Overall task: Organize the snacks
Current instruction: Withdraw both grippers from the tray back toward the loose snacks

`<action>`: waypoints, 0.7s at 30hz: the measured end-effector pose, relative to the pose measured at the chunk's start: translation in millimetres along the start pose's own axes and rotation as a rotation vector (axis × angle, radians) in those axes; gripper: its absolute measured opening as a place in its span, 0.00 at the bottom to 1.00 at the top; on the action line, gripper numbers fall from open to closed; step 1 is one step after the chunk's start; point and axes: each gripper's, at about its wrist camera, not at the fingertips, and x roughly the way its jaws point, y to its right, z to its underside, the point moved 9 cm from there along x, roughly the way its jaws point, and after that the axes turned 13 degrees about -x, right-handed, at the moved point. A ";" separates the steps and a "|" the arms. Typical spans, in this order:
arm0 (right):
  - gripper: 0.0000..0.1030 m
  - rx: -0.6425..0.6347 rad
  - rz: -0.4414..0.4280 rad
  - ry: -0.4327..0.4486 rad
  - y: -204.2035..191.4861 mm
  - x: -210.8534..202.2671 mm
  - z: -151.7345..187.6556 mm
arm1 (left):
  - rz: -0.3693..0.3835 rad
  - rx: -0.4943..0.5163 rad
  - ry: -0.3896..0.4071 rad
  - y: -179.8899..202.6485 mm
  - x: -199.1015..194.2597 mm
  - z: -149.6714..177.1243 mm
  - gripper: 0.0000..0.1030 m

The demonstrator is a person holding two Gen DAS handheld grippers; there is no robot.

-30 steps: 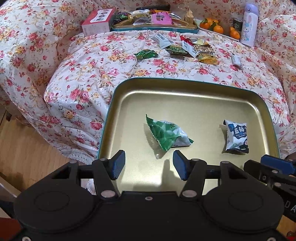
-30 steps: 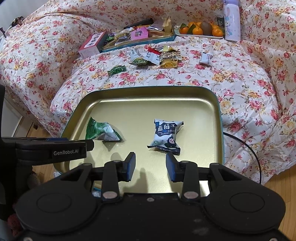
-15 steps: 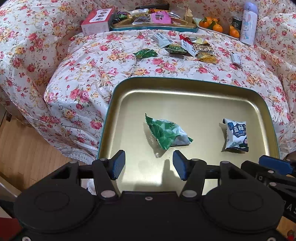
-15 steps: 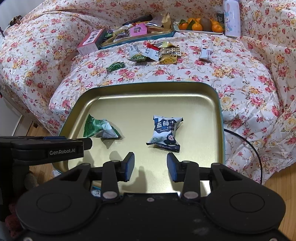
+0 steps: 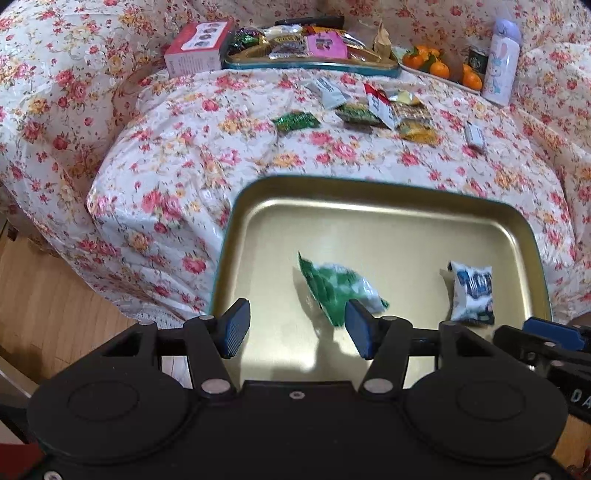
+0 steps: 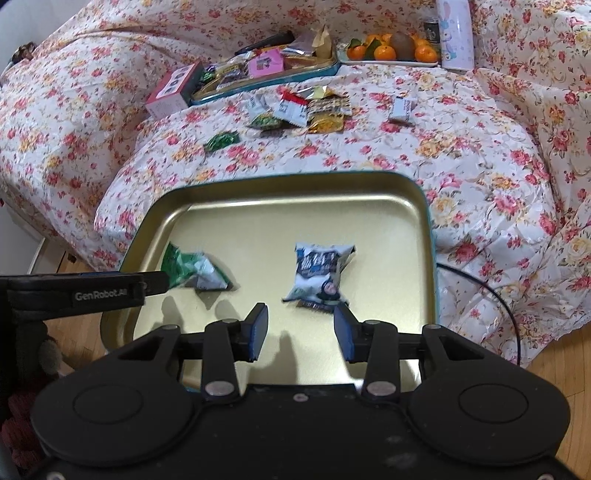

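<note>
Two packets sit loose in the gold tray [image 6: 413, 192]: a green packet [image 6: 192, 267] toward its left side and a blue-and-white packet [image 6: 321, 273] nearer the middle-right, well apart from each other, both lying flat on the tray floor. They look like light, air-puffed foil or plastic sachets: soft, crinkly, probably slippery, contents likely crushable, so my guess is a gentle pinch across the puffed body or on a crimped end seam is the safest hold; squeezing hard at the centre could burst or crush them. Left tongs [image 5: 295, 328] hang above the near edge of the tray, jaws spread wide with nothing between them, the green packet [image 5: 338, 288] just beyond the right pad. Right tongs [image 6: 299, 330] sit beside them, jaws parted less widely, also empty, the blue-and-white packet just ahead of the tips. Further out on the floral-covered desk [image 6: 461, 158] lie more loose snacks [image 6: 314, 110] in a small heap, one small green wrapper [image 6: 221, 140] apart from it, then a second tray [image 6: 266, 66] already filled, a pink box [image 6: 171, 92], a plate of oranges [image 6: 388, 50] and a bottle [image 6: 456, 33].
</note>
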 end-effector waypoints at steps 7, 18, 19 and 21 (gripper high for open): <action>0.42 0.031 0.027 0.029 21.6 1.7 -27.6 | 0.000 -0.008 0.023 -4.1 4.6 -33.4 0.60; 0.43 0.082 0.077 0.056 65.0 22.6 -89.8 | -0.016 0.033 0.071 -0.6 31.7 -97.7 0.60; 0.43 0.091 0.079 0.053 69.5 26.7 -94.6 | -0.017 0.043 0.073 0.7 35.6 -102.3 0.60; 0.44 0.107 0.090 0.045 78.0 36.7 -104.9 | -0.019 0.062 0.078 2.5 44.8 -112.0 0.60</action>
